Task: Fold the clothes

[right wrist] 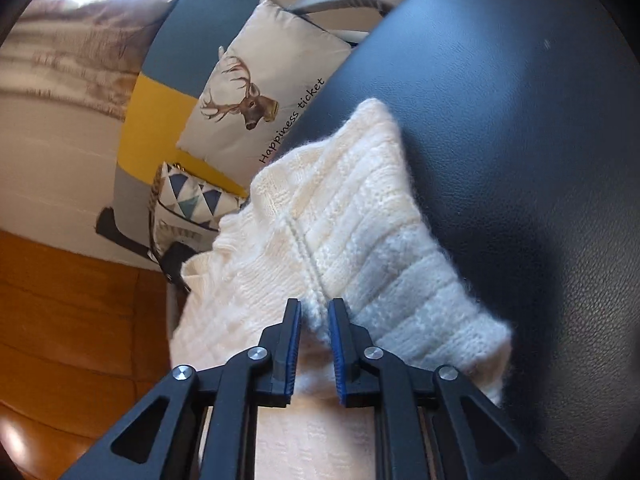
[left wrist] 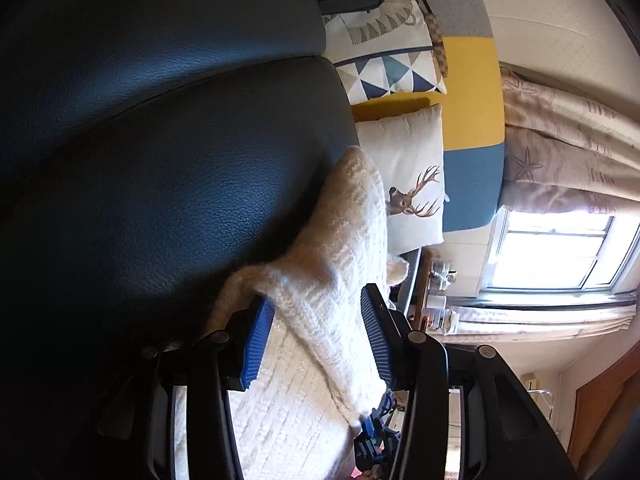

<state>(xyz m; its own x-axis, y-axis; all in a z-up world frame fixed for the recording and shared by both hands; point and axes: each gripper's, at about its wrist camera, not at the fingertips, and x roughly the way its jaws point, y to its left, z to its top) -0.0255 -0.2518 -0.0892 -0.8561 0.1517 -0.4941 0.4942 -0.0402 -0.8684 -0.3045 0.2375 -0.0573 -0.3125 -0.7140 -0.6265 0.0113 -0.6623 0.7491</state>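
Sweater [right wrist: 340,232], cream knit, lies on dark leather seat [right wrist: 520,128], one end reaching toward deer cushion [right wrist: 260,92]. Right gripper [right wrist: 314,312]: jaws nearly together, pinching a seam ridge of the knit between blue pads [right wrist: 334,344]. Left gripper [left wrist: 316,312]: jaws spread wide, a raised fold of sweater [left wrist: 340,248] passing between them, cloth touching the left-hand pad [left wrist: 256,340]; not clamped. Patterned cushion [left wrist: 388,68] sits beyond, well apart from both grippers.
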